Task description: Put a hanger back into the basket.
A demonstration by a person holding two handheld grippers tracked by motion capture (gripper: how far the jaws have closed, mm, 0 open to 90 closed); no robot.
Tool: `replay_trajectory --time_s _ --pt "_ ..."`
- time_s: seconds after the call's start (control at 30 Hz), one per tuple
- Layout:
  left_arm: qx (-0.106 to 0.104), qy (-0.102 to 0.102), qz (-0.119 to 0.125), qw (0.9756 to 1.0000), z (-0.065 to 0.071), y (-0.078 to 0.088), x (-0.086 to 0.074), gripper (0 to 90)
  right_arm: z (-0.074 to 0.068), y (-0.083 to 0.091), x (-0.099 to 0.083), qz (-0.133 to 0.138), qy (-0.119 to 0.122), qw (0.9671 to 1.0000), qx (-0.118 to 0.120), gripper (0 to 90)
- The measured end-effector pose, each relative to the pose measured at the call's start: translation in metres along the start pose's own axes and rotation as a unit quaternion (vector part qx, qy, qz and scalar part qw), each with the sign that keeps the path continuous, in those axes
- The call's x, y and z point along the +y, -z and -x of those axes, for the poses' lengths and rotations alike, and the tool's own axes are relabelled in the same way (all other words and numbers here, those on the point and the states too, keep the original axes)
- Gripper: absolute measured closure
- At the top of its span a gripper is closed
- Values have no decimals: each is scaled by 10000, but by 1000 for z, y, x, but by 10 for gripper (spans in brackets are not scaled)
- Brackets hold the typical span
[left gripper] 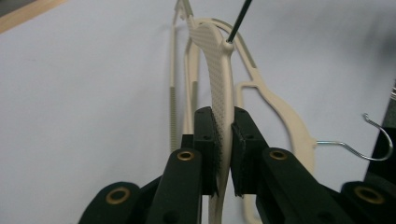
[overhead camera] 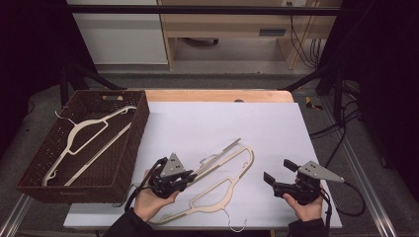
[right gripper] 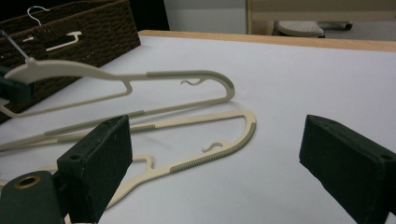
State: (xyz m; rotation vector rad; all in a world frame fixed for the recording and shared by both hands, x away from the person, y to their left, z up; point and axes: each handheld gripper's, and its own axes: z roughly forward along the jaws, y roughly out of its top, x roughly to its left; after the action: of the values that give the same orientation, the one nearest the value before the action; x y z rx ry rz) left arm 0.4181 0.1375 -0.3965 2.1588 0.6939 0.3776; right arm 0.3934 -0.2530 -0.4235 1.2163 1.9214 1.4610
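Note:
Two cream plastic hangers are on the white board (overhead camera: 276, 123). My left gripper (overhead camera: 189, 175) is shut on one cream hanger (overhead camera: 222, 150), near its hook, and holds it tilted up off the board. In the left gripper view the pads (left gripper: 212, 135) pinch the hanger's ribbed shoulder (left gripper: 219, 88). The second hanger (overhead camera: 217, 190) lies flat under it, its wire hook (overhead camera: 232, 224) near the front edge. My right gripper (overhead camera: 279, 171) stands open to the right of both, with nothing between its fingers. The right gripper (right gripper: 215, 126) faces the raised hanger (right gripper: 187, 74) and the flat one (right gripper: 215, 154).
A brown woven basket (overhead camera: 141, 123) sits at the left of the table with another cream hanger (overhead camera: 86, 131) lying inside. The board's far half and right side are bare. A wooden table edge (overhead camera: 217, 95) runs along the back.

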Motion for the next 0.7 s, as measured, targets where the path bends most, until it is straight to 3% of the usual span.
replay_trajectory --time_s 0.17,0.37,0.57,0.7 --pt "185 272 71 9994 -19 6 -3 861 1 -1 -2 -37 1 10000 7 89" --pt "112 463 137 9988 -30 9 -7 864 0 -2 -2 -75 -15 10000 41 83" --pt "92 401 227 9989 -28 15 -5 865 0 0 -1 -43 -6 10000 79 82" --pt "20 359 446 9984 -24 32 2 865 0 2 -1 -13 -2 10000 95 78"
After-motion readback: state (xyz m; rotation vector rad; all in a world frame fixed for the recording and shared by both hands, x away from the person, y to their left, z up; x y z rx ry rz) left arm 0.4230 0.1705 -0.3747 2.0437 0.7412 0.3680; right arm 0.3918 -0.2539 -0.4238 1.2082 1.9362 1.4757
